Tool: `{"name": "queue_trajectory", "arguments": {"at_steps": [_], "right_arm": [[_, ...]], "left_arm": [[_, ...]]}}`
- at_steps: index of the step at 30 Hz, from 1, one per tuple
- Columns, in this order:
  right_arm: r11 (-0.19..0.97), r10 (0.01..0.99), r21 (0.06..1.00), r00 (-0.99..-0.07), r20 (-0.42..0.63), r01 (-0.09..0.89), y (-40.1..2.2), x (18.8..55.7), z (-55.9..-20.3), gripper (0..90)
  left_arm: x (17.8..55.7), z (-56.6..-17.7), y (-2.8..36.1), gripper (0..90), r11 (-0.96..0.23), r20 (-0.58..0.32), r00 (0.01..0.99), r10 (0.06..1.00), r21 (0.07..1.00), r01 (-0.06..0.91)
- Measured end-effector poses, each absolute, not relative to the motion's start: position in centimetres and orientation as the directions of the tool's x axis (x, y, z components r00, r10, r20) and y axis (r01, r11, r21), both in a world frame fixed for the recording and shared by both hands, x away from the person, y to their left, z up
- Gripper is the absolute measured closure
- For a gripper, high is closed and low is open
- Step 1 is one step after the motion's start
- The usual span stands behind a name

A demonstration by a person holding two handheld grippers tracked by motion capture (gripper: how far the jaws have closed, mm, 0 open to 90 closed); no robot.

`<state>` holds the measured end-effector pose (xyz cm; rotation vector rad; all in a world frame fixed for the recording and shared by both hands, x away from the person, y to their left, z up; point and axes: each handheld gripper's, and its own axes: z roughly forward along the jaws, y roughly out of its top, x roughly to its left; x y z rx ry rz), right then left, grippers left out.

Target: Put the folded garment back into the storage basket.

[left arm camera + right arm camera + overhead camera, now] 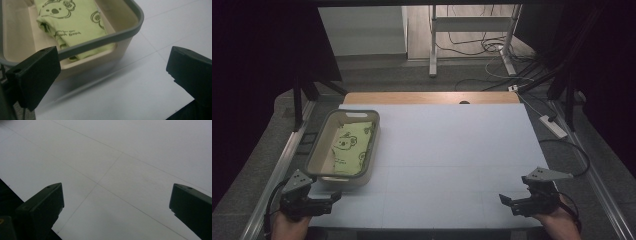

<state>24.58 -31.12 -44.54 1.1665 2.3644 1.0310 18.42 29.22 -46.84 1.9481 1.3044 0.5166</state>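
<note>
My left gripper (pixel 333 197) sits at the near left corner of the table, its jaws spread wide and holding nothing; in the left gripper view the two black jaws stand far apart with bare table between them. My right gripper (pixel 506 200) rests at the near right corner, pointing inward, and its jaws are also spread wide with nothing between them but the white surface.

The table (pixel 447 150) is the biggest thing I see: a white top marked with faint grid lines, with a strip of wood along its far edge.

On its left side stands a beige tub (pixel 323 145) with a grey rim, a long rectangle running away from me. Its near end is just beyond my left gripper, and in the left gripper view the grey rim (pixel 110 37) passes close behind the left jaw.

Inside the tub lies a folded green cloth (pixel 352 145) printed with a koala face and some lettering, resting flat on the bottom toward the tub's right wall.
</note>
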Motion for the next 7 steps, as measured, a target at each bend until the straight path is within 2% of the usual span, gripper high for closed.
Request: {"name": "queue_trajectory", "arguments": {"at_steps": [7], "right_arm": [[0.410, 0.793, 0.707, -0.608, 0.035, 0.576, -31.23, 24.51, -44.58, 0.7]], "left_arm": [[18.47, -46.86, 29.00, 0.0, -0.234, -0.050, 0.401, 0.915, 0.743, 0.627]]}}
